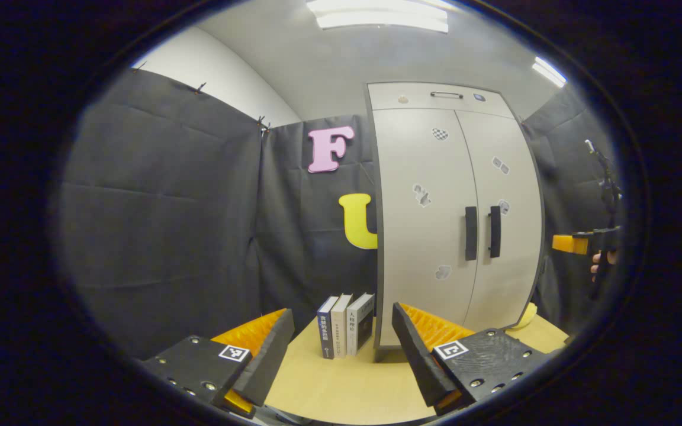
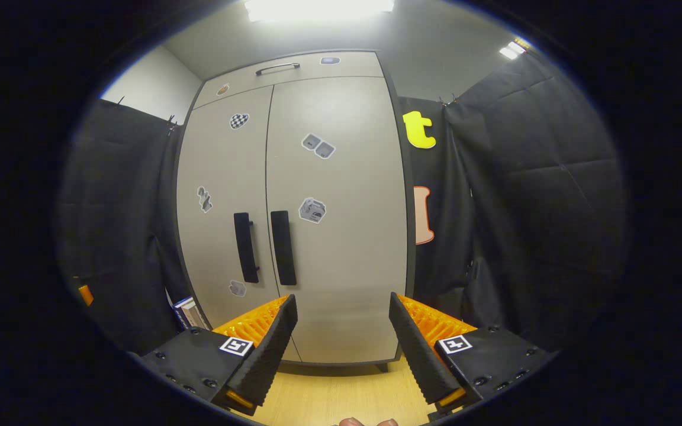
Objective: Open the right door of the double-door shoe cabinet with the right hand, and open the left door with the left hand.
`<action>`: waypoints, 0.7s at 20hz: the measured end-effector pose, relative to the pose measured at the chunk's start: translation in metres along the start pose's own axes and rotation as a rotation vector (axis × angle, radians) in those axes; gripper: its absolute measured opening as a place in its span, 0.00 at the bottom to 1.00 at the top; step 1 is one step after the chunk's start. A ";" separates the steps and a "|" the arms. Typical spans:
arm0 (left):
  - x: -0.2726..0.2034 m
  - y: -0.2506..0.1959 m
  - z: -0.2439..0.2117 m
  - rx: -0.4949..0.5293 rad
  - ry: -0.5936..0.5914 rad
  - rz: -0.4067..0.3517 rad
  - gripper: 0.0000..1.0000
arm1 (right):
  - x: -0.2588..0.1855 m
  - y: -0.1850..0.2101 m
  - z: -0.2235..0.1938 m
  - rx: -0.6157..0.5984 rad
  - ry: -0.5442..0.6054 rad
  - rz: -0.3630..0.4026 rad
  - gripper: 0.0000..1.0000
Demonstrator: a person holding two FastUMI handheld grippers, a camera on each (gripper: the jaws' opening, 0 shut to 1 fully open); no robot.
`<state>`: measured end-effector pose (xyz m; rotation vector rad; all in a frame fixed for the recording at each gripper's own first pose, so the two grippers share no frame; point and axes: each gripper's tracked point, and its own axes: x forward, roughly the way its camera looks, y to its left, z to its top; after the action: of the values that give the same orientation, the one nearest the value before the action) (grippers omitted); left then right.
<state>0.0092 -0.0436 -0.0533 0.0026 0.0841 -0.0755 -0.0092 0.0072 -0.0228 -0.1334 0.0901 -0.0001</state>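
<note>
A beige double-door shoe cabinet (image 1: 453, 207) (image 2: 299, 195) stands on a wooden table, both doors closed. Each door carries a black vertical handle at the centre seam: the left handle (image 1: 470, 233) (image 2: 245, 247) and the right handle (image 1: 495, 231) (image 2: 282, 247). My left gripper (image 1: 341, 349) is open, low and left of the cabinet, well short of it. Facing the right door from a short way off, my right gripper (image 2: 344, 343) is open too, and from the left gripper view it shows at the far right (image 1: 589, 244), held by a hand. Neither touches a handle.
Three upright books (image 1: 346, 325) stand on the table (image 1: 341, 384) just left of the cabinet; their edge shows in the right gripper view (image 2: 187, 312). Black cloth walls close the booth on both sides. A narrow drawer with a handle (image 2: 277, 68) tops the cabinet.
</note>
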 end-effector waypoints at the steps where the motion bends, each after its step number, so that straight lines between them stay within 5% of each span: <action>1: 0.002 -0.003 -0.009 -0.015 0.015 0.001 0.98 | 0.000 -0.002 0.001 -0.011 0.005 0.000 0.98; 4: 0.009 -0.020 -0.039 -0.064 0.075 -0.002 0.99 | 0.003 -0.012 0.005 -0.047 0.019 -0.009 0.98; 8: 0.029 -0.052 -0.061 0.016 0.126 0.026 0.98 | 0.017 -0.020 0.009 -0.055 0.040 -0.003 0.98; 14: 0.036 -0.128 -0.071 -0.021 0.152 0.018 0.98 | 0.060 -0.002 0.031 -0.038 0.014 0.145 0.98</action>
<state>0.0291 -0.1741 -0.1273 -0.0121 0.2364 -0.0564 0.0537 0.0093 0.0030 -0.1647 0.1134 0.1453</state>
